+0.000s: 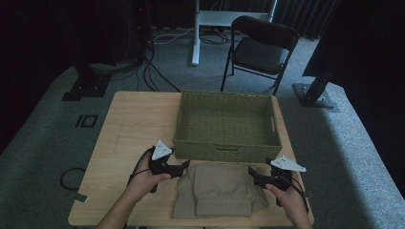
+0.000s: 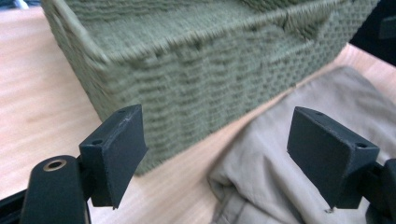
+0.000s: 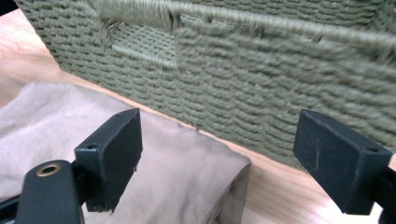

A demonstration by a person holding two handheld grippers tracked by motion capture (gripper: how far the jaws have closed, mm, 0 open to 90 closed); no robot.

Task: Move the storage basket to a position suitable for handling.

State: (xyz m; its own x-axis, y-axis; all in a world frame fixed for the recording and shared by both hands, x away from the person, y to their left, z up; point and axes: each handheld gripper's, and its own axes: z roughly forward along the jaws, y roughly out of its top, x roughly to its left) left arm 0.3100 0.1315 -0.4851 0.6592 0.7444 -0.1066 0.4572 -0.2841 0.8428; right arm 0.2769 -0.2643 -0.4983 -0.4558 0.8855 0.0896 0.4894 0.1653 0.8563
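Note:
A folded tan garment (image 1: 217, 189) lies at the table's near edge, just in front of a woven green basket (image 1: 225, 148). My left gripper (image 1: 184, 168) hovers at the garment's left top corner, jaws wide open with nothing between them. In the left gripper view the garment (image 2: 299, 154) lies ahead and right, the basket wall (image 2: 205, 79) straight ahead. My right gripper (image 1: 251, 172) hovers at the garment's right top corner, also open and empty. The right gripper view has the garment's corner (image 3: 187, 168) between the jaws and the basket wall (image 3: 261, 84) behind it.
The basket is empty, with a handle slot (image 3: 144, 42) in its near wall. Bare wooden tabletop (image 1: 133, 124) spreads to the left of the basket. A black folding chair (image 1: 260, 47) and stand bases sit on the carpet beyond the table.

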